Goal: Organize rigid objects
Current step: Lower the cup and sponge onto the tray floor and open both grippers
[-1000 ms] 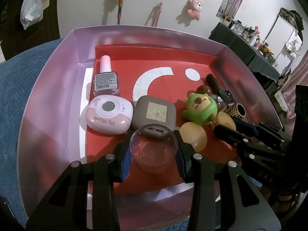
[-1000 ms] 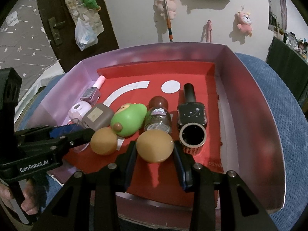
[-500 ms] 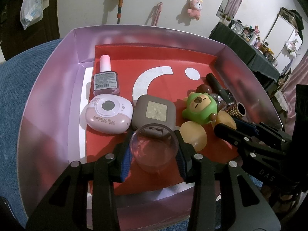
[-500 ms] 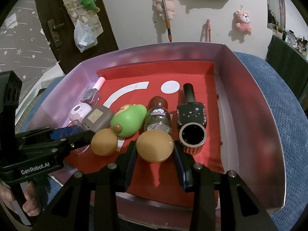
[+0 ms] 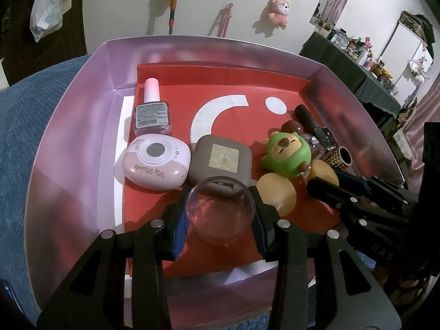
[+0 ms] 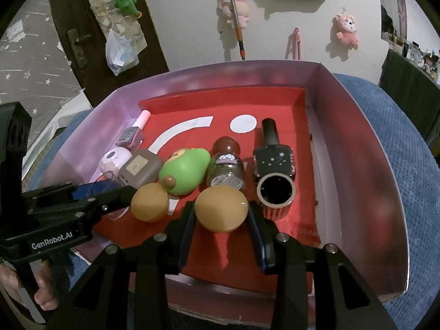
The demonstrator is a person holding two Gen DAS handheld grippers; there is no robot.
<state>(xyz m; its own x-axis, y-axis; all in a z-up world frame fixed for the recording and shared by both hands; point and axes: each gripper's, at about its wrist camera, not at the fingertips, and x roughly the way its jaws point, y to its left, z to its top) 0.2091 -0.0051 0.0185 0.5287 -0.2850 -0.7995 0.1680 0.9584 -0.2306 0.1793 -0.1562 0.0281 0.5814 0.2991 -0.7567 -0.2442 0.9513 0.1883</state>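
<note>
Left wrist view: left hand-held gripper point(image 5: 218, 214) clamps the clear cup point(image 5: 218, 214) at lower centre (smooth walls), which could slip free; right hand-held gripper point(image 6: 221, 216) grips an amber ball point(image 6: 221, 209)

One box point(image 5: 82, 143) holds two amber balls point(image 6: 150, 202) point(image 6: 221, 209), four nail polish bottles point(image 5: 152, 112) point(image 6: 271, 151) point(image 6: 227, 165) point(image 6: 276, 195), one green toy point(image 5: 286, 151), one pink case point(image 5: 154, 165), one grey compact point(image 5: 221, 159) and one clear cup point(image 5: 220, 214).

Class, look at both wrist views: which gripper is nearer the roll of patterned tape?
Right. The right gripper, gripping a tan ball, is beside the tape roll; the left gripper, holding a clear cup, is farther away.
</note>
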